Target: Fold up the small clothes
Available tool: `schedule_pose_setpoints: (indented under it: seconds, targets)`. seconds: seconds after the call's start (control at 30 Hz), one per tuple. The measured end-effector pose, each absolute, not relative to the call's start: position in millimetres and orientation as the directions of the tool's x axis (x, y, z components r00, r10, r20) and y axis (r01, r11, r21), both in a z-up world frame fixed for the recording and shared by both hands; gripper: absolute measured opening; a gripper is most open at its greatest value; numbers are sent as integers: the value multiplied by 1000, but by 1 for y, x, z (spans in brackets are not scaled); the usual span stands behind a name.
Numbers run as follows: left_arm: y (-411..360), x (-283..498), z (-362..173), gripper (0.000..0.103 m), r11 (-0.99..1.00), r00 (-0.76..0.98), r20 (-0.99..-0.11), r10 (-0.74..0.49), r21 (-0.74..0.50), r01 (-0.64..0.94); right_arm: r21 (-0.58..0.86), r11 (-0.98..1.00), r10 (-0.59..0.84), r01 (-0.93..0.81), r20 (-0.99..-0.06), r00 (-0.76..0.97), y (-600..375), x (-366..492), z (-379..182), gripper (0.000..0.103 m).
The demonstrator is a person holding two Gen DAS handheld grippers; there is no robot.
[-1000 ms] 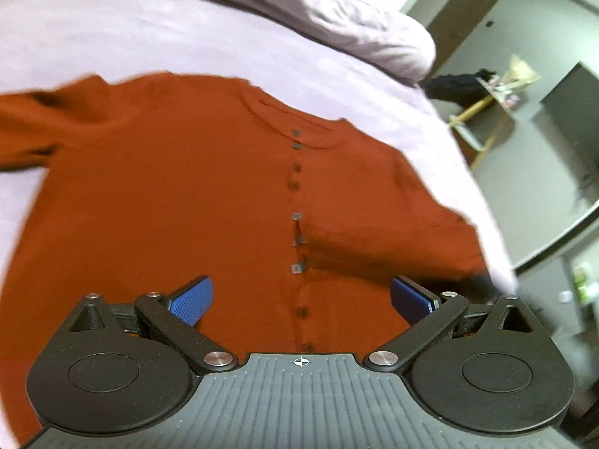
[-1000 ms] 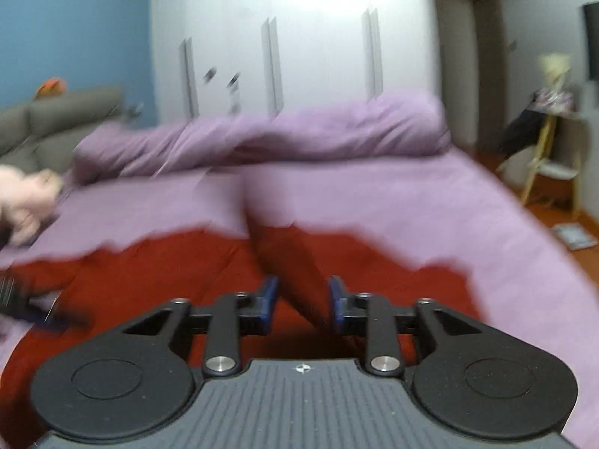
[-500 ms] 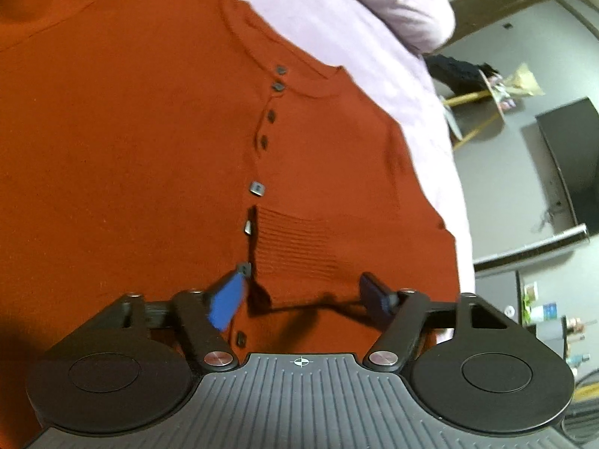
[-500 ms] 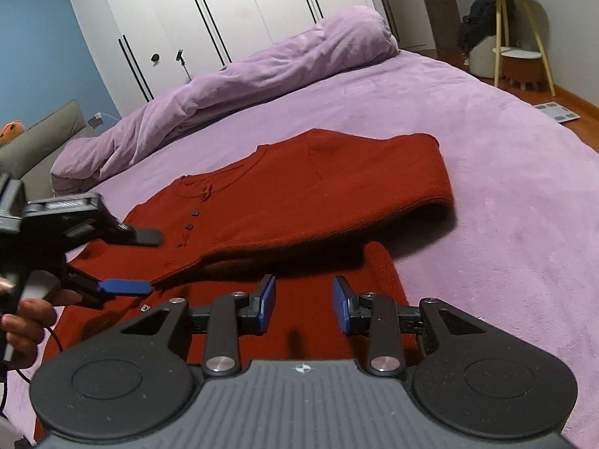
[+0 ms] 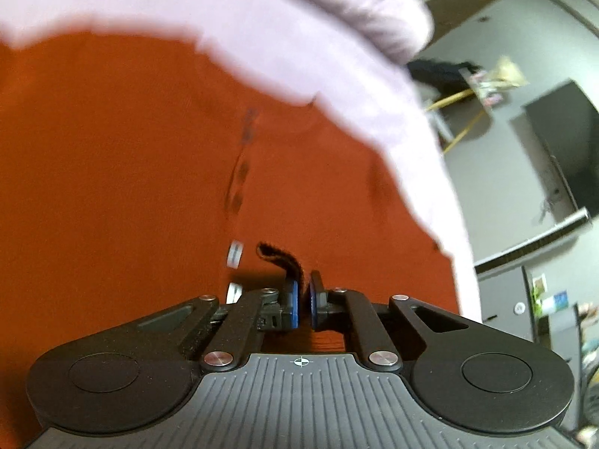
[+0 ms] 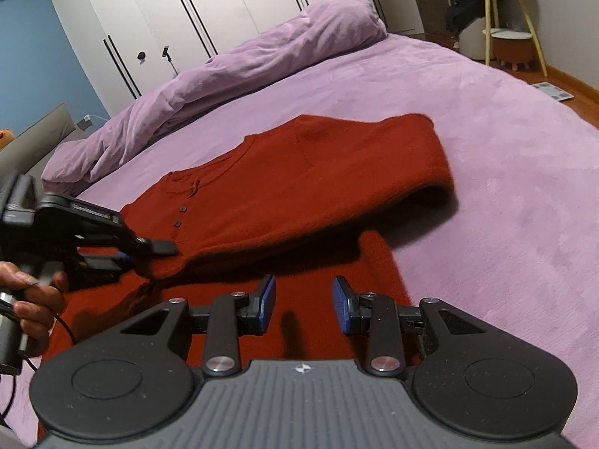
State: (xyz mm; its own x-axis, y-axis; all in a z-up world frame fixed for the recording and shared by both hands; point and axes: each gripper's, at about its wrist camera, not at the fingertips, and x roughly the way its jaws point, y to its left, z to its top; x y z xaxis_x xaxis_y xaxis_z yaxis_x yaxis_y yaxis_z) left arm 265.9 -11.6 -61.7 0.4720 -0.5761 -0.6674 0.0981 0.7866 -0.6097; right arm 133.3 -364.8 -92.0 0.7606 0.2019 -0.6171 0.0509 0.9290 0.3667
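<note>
On the bed (image 6: pixel 486 119), covered in a purple sheet, one rust-red cardigan (image 6: pixel 307 172) is lying spread across the middle, with a rolled purple duvet (image 6: pixel 232 71) lying along the bed's far edge. One side of the cardigan is lying folded over the rest, its folded edge standing slightly off the layer underneath and casting a shadow there. A single row of small dark buttons (image 6: pixel 179 215) is running down the front; two are showing clearly in the right wrist view, and the row is blurring in the left wrist view, so a full count is not possible.

The left gripper (image 5: pixel 302 301) is sitting at the near edge of the folded layer, its blue pads drawn together and pinching a thin raised strip of the knit. In the right wrist view it (image 6: pixel 149 247) is reaching in from the left, held by a bare hand (image 6: pixel 30 299).

The right gripper (image 6: pixel 304 305) is hovering over the lower layer of the cardigan near the bed's near edge, its two fingers standing apart and holding nothing.
</note>
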Motion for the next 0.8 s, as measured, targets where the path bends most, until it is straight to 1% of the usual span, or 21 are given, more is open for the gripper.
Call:
schedule_pose_setpoints:
  seconds: [0.07, 0.13, 0.17, 0.23, 0.27, 0.33, 0.37, 0.43, 0.53, 0.6, 0.67, 0.7, 0.8]
  targets:
    - [-4, 264, -32, 7, 837, 572, -640, -514, -520, 170, 348, 935, 171, 68, -611, 773, -371, 137, -87, 33]
    - [1, 261, -10, 7, 907, 670, -623, -404, -367, 206, 332, 938, 136, 95, -607, 783, -376, 142, -83, 35]
    - [3, 261, -4, 7, 929, 702, -614, -360, -305, 209, 329, 938, 123, 106, -605, 786, -378, 147, -81, 35]
    - [9, 265, -3, 7, 953, 724, -621, -300, -232, 196, 319, 940, 104, 120, -602, 791, -380, 156, -77, 40]
    - [13, 268, -7, 7, 957, 721, -630, -287, -226, 184, 308, 944, 98, 117, -600, 794, -378, 163, -75, 42]
    - [21, 271, -16, 7, 957, 705, -651, -280, -242, 157, 278, 955, 86, 104, -595, 799, -376, 179, -74, 52]
    - [23, 272, -20, 7, 957, 700, -657, -279, -251, 146, 263, 959, 75, 108, -602, 795, -375, 188, -74, 52]
    - [27, 273, -25, 7, 956, 698, -660, -278, -259, 136, 263, 959, 88, 104, -626, 775, -377, 213, -76, 53]
    - [34, 275, -27, 7, 954, 702, -655, -280, -269, 129, 309, 942, 110, 130, -649, 752, -382, 251, -77, 53]
    - [35, 277, -26, 7, 953, 712, -642, -284, -269, 139, 276, 951, 87, 137, -666, 741, -377, 274, -77, 53]
    - [39, 278, -23, 7, 957, 731, -623, -278, -248, 152, 203, 971, 50, 125, -686, 726, -369, 290, -78, 51]
    - [42, 278, -20, 7, 960, 742, -613, -270, -230, 159, 187, 974, 42, 128, -704, 709, -367, 298, -79, 48]
    - [49, 284, -14, 7, 972, 773, -590, -233, -171, 162, 293, 948, 118, 125, -690, 714, -375, 301, -77, 47]
